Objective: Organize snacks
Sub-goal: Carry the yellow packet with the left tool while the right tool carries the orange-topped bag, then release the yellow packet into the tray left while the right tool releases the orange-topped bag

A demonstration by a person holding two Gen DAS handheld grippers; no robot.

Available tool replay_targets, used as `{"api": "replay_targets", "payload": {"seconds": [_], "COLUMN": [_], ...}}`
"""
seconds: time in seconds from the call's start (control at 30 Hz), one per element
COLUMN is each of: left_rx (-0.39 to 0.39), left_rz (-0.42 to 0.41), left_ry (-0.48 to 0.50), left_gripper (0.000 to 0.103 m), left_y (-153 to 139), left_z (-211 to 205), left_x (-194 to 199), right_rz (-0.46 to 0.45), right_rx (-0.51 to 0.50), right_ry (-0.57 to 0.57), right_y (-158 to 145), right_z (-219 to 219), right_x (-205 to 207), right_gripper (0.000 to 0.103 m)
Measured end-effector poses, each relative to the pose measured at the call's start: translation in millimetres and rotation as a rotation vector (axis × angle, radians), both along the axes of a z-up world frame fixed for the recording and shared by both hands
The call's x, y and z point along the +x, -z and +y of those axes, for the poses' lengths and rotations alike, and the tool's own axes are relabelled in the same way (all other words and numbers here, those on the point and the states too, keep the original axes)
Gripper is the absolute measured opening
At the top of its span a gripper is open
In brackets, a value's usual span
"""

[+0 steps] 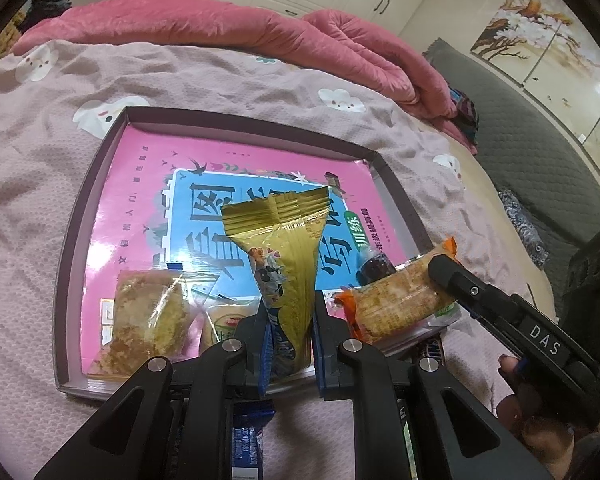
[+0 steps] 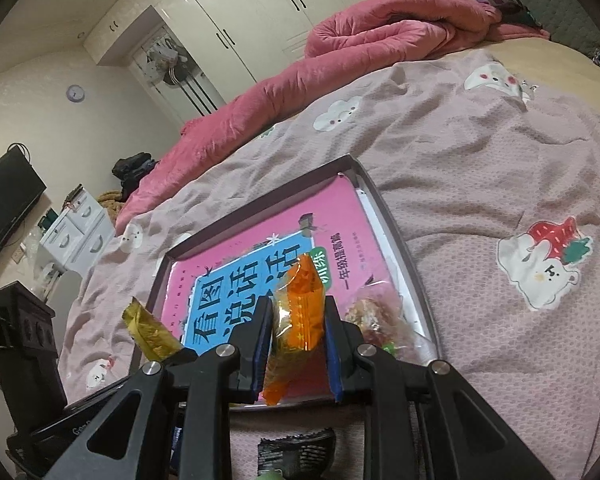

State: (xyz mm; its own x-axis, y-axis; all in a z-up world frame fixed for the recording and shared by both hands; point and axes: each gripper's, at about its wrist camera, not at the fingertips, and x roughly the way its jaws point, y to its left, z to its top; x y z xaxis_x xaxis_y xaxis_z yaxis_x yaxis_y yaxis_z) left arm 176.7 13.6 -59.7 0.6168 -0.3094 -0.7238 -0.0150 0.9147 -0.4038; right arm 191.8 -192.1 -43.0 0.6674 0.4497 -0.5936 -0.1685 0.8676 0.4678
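**Two snack packets held over the tray on the bed**

The bed [image 1: 40, 168] fills both views under a mauve cover with cartoon prints, a pink quilt [image 1: 228, 28] heaped along its far side; on the cover lies a shallow dark-rimmed tray [image 1: 66, 240], its floor covered by a pink and blue book [image 1: 148, 184]; the left gripper [image 1: 290, 340] has its jaws closed on the lower part of a gold snack packet [image 1: 284, 248], which stands upright between the blue pads above the tray's near edge; the right gripper [image 2: 296, 344] has its jaws pressed to both sides of an orange snack packet [image 2: 300, 312], held tilted over the tray's near right part; a clear-wrapped crumbly cake [image 1: 148, 316] lies in the tray's near left corner, a smaller wrapped snack [image 1: 224, 324] just beside it; a dark packet [image 2: 300, 452] lies on the cover below the right jaws.
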Motion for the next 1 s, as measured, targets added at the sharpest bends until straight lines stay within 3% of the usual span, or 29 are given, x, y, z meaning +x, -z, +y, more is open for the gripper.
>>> {"api": "replay_targets", "payload": {"seconds": [1.0], "left_rx": [0.014], "left_rz": [0.005], "left_ry": [-0.01], "left_gripper": [0.017], "left_y": [-1], "left_z": [5], "left_x": [-5], "right_rz": [-0.016], "right_rx": [-0.097], "right_ry": [0.023], "right_y": [-5], "right_z": [-12], "right_x": [-7], "right_gripper": [0.03]}}
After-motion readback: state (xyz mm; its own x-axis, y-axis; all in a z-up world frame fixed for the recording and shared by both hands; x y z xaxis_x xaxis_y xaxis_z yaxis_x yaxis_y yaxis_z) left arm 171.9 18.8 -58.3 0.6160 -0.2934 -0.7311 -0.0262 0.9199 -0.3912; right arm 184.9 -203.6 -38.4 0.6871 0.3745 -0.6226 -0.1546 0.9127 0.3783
